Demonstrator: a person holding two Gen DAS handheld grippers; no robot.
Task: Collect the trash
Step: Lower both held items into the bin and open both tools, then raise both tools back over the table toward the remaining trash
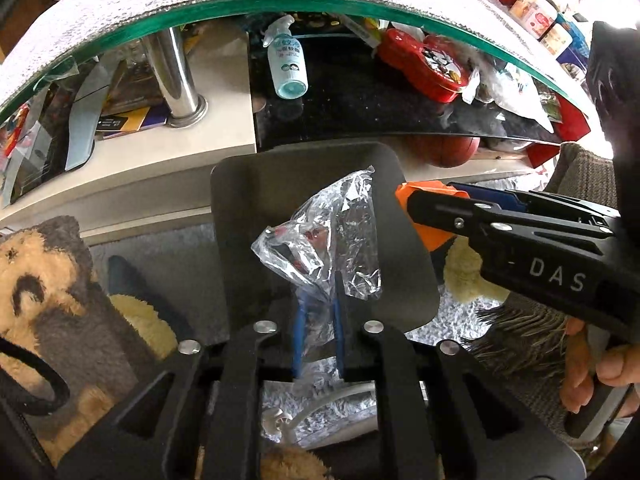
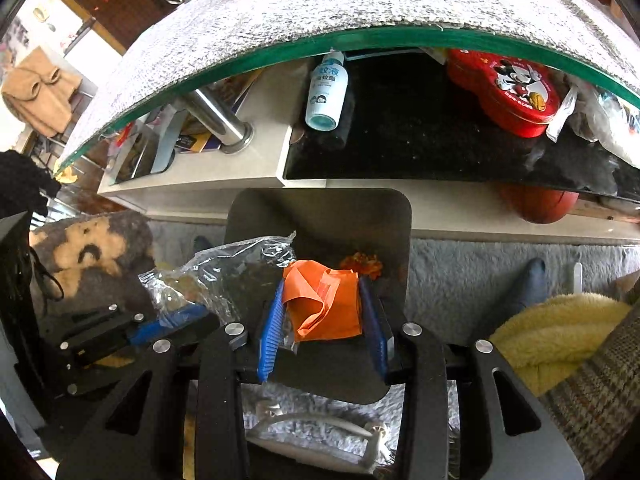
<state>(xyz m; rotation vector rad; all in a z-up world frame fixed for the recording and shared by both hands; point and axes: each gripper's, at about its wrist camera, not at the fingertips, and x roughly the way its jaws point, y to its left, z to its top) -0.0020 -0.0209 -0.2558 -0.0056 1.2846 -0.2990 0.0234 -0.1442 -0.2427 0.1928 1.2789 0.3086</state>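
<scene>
A crumpled clear plastic wrapper (image 1: 328, 236) is pinched low down between the blue pads of the left claw (image 1: 318, 320), the jaws drawn nearly together with only thin film between them; the rest of the wrapper stands up loose above the pads. A folded orange paper (image 2: 324, 300) sits between the blue pads of the right claw (image 2: 324, 320), whose jaws are set partly apart at about the paper's width, and the pads appear to touch its sides, though how firmly cannot be told. Both pieces are held over a dark grey bin (image 1: 248, 208), its mouth open directly beneath them, with a scrap of orange debris (image 2: 362, 264) already inside. The wrapper is judged very light, limp and slippery, so a grip on a bunched fold is best; it may cling to a pad when let go. The paper is judged light and soft but creased enough to keep its shape, best taken across its folded thickness. Beyond the bin lie a grey shaggy rug (image 2: 460, 272) and a glass-topped desk (image 2: 400, 34) with a spray bottle (image 2: 326, 92) and a red tin (image 2: 504, 92) on its lower shelf.
</scene>
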